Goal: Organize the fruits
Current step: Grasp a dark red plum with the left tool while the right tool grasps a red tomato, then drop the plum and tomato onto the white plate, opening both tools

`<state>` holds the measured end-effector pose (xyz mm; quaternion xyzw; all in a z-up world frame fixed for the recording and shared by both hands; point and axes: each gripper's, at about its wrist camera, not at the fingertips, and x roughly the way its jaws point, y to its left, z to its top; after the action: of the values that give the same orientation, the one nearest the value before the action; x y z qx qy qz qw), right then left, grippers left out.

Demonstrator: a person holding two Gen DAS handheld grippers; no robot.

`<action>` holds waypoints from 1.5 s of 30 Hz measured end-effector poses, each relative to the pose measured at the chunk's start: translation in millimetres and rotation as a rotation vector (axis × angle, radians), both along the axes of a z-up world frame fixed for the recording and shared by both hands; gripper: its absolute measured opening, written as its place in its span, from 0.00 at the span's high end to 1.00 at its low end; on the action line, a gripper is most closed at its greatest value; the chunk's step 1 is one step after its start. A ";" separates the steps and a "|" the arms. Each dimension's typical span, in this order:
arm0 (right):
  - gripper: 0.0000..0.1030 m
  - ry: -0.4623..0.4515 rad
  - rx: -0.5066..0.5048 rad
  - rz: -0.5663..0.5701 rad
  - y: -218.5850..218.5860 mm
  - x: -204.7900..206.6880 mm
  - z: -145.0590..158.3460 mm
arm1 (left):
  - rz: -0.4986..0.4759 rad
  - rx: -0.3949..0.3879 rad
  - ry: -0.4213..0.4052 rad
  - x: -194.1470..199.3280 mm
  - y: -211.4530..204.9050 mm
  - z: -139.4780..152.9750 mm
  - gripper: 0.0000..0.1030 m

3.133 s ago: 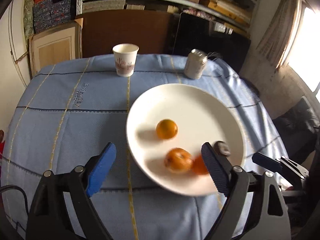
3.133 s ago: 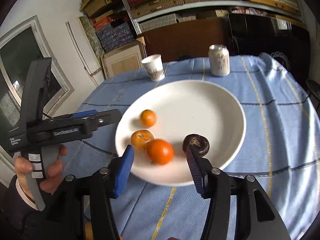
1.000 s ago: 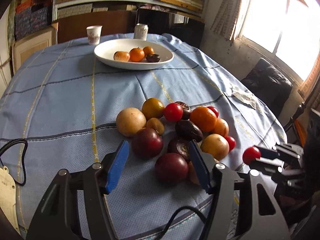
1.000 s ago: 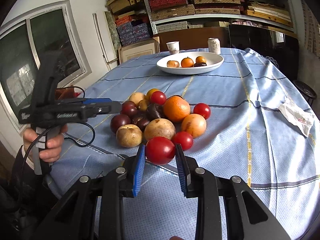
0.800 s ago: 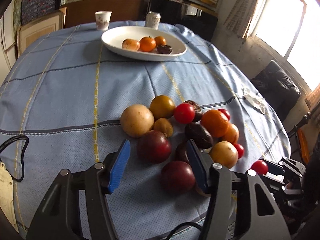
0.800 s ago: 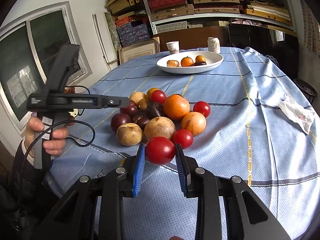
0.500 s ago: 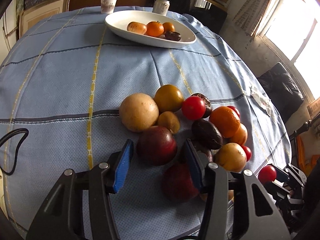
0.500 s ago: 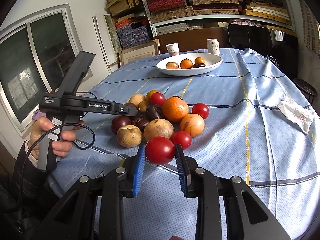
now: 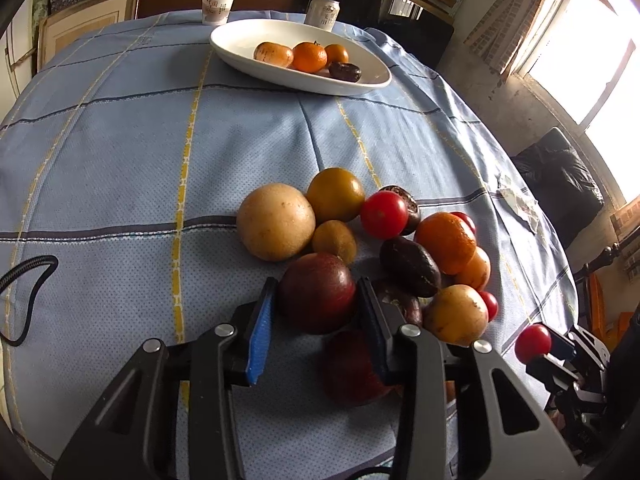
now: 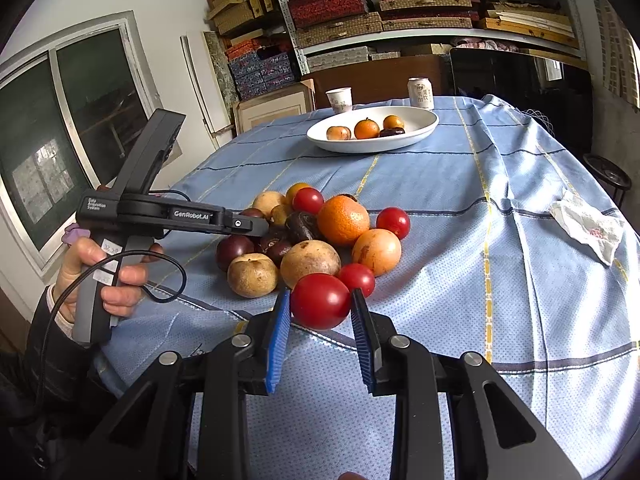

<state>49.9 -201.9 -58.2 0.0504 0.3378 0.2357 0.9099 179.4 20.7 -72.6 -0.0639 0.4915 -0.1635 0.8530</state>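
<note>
A pile of mixed fruit [image 9: 404, 248] lies on the blue checked tablecloth near the front edge. My left gripper [image 9: 316, 300] is closed around a dark red plum [image 9: 316, 292] in the pile; its blue pads touch both sides. My right gripper [image 10: 320, 304] is shut on a red tomato [image 10: 320, 300] held just in front of the pile [image 10: 320, 232]. A white plate [image 9: 240, 46] at the far side holds three orange fruits and one dark fruit. The plate also shows in the right wrist view [image 10: 424, 128].
A paper cup [image 9: 218, 5] and a drink can [image 9: 324, 13] stand behind the plate. A crumpled tissue [image 10: 588, 228] lies on the cloth at the right. A black cable [image 9: 24, 280] curls at the left. Shelves and boxes stand behind the table.
My left gripper moved forward and down into the pile and closed on the dark red plum. My right gripper kept holding the tomato almost still.
</note>
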 end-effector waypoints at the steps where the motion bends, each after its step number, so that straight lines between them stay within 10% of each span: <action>1: 0.70 -0.002 0.001 0.002 0.5 1.1 1.4 | -0.003 -0.001 -0.006 -2.2 0.4 1.6 0.62; 13: 0.70 -0.143 -0.061 0.052 10.2 47.9 63.9 | -0.034 0.047 -0.149 3.2 12.3 65.0 0.62; 21: 0.70 -0.051 -0.009 0.030 22.1 184.1 83.4 | -0.055 0.077 -0.202 102.4 9.9 105.3 0.62; 30: 0.70 0.126 -0.003 0.007 47.9 303.0 35.9 | 0.017 0.106 -0.108 244.1 4.8 77.2 0.62; 39: 0.70 0.152 -0.018 0.019 60.1 328.9 16.3 | 0.039 0.129 -0.032 284.7 7.7 42.8 0.62; 42: 0.35 0.147 0.022 0.001 54.2 324.9 18.5 | 0.048 0.106 0.004 278.5 10.4 42.3 0.45; 45: 0.30 0.103 0.054 -0.013 44.3 300.0 38.8 | 0.078 0.065 -0.063 251.3 18.9 65.9 0.25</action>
<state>349.8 -157.7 -19.4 0.0892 0.3773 0.2361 0.8910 430.7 39.6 -6.7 -0.0499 0.4666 -0.1160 0.8754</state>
